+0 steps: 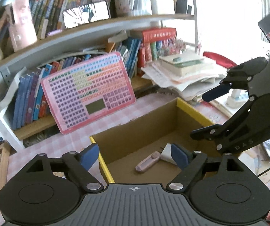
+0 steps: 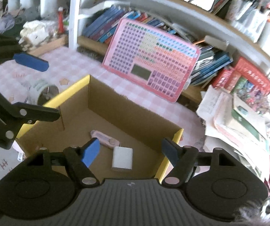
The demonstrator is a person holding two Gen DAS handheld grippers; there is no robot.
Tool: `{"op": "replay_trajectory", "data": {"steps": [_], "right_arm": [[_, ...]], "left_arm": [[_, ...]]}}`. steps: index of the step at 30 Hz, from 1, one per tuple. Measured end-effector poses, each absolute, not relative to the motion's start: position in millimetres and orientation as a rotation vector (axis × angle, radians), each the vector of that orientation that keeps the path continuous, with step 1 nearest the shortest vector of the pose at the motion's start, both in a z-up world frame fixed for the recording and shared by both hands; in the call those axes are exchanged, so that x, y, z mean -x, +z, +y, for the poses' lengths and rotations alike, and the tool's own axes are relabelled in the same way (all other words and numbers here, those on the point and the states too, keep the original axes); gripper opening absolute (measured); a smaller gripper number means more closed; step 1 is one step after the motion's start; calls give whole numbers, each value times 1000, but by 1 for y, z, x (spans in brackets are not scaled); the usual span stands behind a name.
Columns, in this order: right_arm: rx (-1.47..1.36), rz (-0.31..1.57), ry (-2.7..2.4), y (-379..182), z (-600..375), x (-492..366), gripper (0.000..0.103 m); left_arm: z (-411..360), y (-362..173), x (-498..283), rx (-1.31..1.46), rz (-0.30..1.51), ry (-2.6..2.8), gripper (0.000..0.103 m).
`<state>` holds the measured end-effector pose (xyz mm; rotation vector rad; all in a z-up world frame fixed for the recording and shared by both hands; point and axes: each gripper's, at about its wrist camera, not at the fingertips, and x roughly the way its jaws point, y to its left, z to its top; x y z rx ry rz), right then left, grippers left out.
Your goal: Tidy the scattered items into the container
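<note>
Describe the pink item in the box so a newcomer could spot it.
Find the open cardboard box with yellow edges on the pink checked tablecloth. On its floor lie two things: a white charger block and, beside it, the pink item, slim, elongated and pale pink.

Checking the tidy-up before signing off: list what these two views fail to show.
- Left wrist view: the white charger in the cardboard box is half hidden by the left gripper finger.
- Right wrist view: the box's near wall is covered by the right gripper.
- Right wrist view: the tipped cup outside the box is blurred, contents unreadable.
</note>
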<state>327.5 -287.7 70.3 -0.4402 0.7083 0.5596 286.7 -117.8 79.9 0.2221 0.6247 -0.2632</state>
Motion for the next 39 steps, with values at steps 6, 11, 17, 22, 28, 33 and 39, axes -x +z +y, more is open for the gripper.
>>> {"op": "replay_trajectory", "data": {"steps": [6,11,17,22,28,33,39], "right_arm": [[365,694,517,86,-289,-292,75],[343,699,488,88,-284,-260,75],[299,781,450,70,-275,-230,75],[253,806,410,61,-267,-199,75],[221,764,334,63,-260,-166,76],[167,734,269,63,-255,-136,76],[86,644,129,60,-251,-97,80]], "left_arm": [[-100,91,-250,-149,585,-277,88],[-83,90,-226,-117,575,-264,90],[-65,72,-198,-148,607,-223,91],[-46,59,-167,-152,647,-219,91],[-25,53,-136,-117,659,-194,91],[-9,54,-112,-71,633,-165,91],[9,44,-81,-23,627,-53,95]]}}
